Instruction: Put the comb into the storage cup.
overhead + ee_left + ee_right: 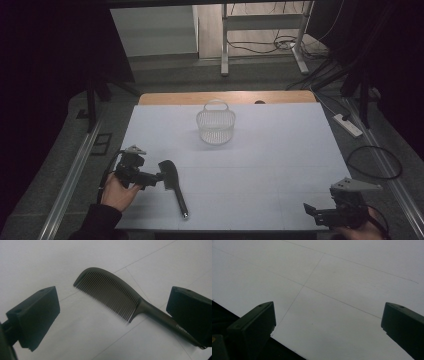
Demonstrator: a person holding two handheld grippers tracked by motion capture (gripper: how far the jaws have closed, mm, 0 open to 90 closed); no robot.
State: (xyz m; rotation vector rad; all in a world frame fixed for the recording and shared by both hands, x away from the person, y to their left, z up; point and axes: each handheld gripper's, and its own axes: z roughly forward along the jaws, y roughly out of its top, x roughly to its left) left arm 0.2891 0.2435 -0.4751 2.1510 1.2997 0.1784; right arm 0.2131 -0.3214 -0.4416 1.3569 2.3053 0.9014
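While your left gripper point(159, 176) sits at the near left of the white table point(280, 150) with its jaws spread wide, the dark grey plastic comb with a long thin handle point(113, 296) lies flat on the surface between and just beyond them, head toward the gripper and handle running toward the near edge. In the left gripper view one jaw already covers part of the handle, while the other stands well clear of the teeth.

From here, the likely trouble is the comb's low, flat profile: if you close too high, the jaws may slide over it or nudge it sideways. Catching only the fine teeth could let it pivot or slip out when lifted. Closing near the handle's tip would leave the head hanging heavy.

Your right gripper point(311, 210) rests at the near right corner, jaws open and holding nothing, over bare table.

Count: one comb, one white slotted plastic basket with a loop handle point(216, 125) standing upright at the far middle, well apart from the comb, and two grippers.
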